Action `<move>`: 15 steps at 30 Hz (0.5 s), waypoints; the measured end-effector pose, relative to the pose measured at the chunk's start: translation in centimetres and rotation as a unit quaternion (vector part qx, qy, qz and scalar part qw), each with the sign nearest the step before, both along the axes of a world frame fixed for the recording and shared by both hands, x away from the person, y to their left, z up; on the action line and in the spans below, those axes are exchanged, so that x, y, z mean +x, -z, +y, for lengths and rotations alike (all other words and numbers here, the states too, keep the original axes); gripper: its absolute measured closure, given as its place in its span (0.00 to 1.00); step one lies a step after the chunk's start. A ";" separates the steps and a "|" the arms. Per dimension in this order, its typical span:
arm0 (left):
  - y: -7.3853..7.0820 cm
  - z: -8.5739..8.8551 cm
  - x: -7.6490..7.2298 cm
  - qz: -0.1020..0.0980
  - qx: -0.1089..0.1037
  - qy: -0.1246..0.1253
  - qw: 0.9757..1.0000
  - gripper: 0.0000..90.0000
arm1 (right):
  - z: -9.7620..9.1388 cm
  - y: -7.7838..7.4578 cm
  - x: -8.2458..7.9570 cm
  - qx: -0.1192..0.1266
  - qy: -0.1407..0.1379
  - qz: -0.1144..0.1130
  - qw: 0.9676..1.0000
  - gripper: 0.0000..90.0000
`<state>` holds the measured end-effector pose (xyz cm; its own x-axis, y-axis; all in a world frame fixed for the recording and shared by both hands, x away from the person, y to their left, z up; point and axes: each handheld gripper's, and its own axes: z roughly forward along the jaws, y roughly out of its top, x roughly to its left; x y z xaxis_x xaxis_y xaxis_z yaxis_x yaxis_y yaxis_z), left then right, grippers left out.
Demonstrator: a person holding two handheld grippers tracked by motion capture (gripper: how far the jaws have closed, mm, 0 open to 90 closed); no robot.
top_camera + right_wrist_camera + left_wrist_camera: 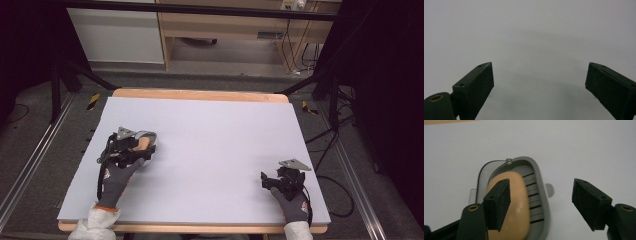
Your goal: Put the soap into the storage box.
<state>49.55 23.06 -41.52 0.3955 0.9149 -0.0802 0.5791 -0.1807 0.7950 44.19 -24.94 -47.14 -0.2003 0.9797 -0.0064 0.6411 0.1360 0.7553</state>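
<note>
Soap [511, 205], a tan oval bar, lies in a grey dish [541, 195] on the left side of a pale mat [210, 145] that covers a wooden table [200, 94]. In the left gripper view the bar fills the left part of the dish, and dark drain slots show on the dish floor to its right. A thin wire with a small metal bead curves along the far rim of the dish, and a small tab sticks out from each side of it. The left gripper [541, 205] hovers over the dish with its jaws spread wide apart: one black pad sits in front of the soap, the other is out past the right edge of the dish, over bare mat. Whether the pads touch anything cannot be told. From the high view, the left gripper [142, 145] is held by a gloved hand [117, 177] with a white sleeve, and the dish peeks out at its far side. The right gripper [270, 180] rests near the mat's near right corner, well apart from the dish, held by the other gloved hand [295, 202]. In the right gripper view its jaws [539, 87] also stand wide apart, with plain mat between them.
</note>
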 end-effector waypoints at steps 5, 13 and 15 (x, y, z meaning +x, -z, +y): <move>-0.2 0.0 -1.0 -0.004 -0.008 0.016 1.000 0.34 | -0.1 0.0 0.0 -0.002 -0.001 -0.002 1.000 0.09; 0.9 -0.2 -3.0 -0.001 -0.003 0.041 0.999 0.34 | -0.2 0.0 0.0 0.002 0.002 -0.003 1.000 0.09; 1.3 -0.1 -3.6 -0.001 0.002 0.047 0.999 0.34 | -0.2 0.0 0.0 0.003 0.003 -0.003 1.000 0.09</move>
<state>45.94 22.93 -42.80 0.4803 0.8738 -0.0758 0.5570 -0.2371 0.7960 44.15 -25.18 -47.16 -0.1938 0.9811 -0.0009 0.6379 0.1266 0.7597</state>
